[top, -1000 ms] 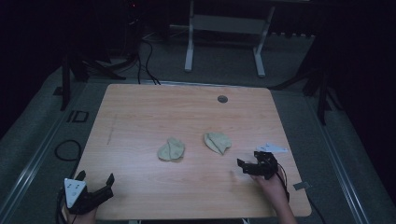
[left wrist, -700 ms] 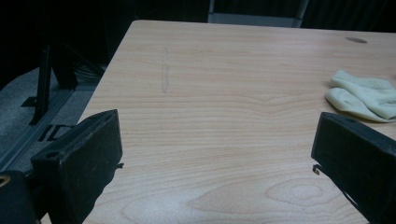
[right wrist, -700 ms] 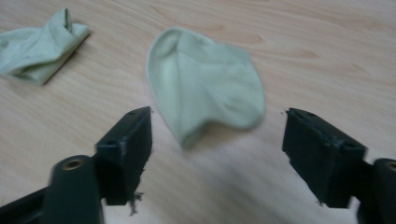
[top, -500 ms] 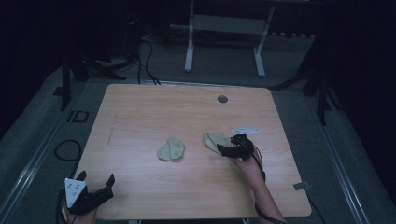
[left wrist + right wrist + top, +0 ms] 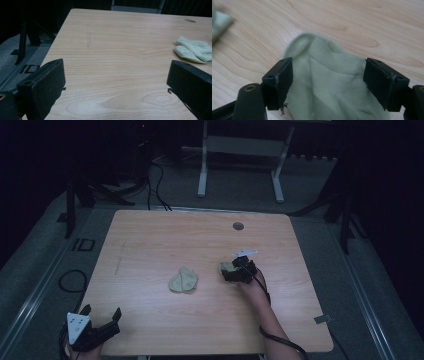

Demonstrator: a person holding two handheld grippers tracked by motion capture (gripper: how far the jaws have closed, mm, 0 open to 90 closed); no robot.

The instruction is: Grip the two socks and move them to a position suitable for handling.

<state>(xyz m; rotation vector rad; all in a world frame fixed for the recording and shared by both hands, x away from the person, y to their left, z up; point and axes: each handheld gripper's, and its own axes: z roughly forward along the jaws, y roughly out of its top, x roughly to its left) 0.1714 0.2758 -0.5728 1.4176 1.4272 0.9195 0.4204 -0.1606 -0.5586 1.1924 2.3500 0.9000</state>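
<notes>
On the wooden bench (image 5: 150, 245) we see two pale green socks. The right tool (image 5: 234, 272) covers most of one sock (image 5: 228, 267) in the high view, so only a small pale corner of it shows there, right of the bench's middle. In the right gripper view that sock (image 5: 329, 82) lies between the two black jaws, which stand wide on either side of it; its lower part runs out of the bottom edge, and we cannot tell whether the pads touch the fabric. The jaws have just been opening a little, with the sock between them. The other sock (image 5: 183, 280) lies crumpled near the bench's middle, well apart from the first; in the left gripper view it (image 5: 193, 50) is cut off at the right edge, and in the right gripper view only a blurred scrap shows at the upper left corner. The left tool (image 5: 97, 330) rests at the bench's near left corner, jaws spread wide with nothing between them. A small dark round disc (image 5: 238, 226) sits near the far edge; we cannot make out what it is.
</notes>
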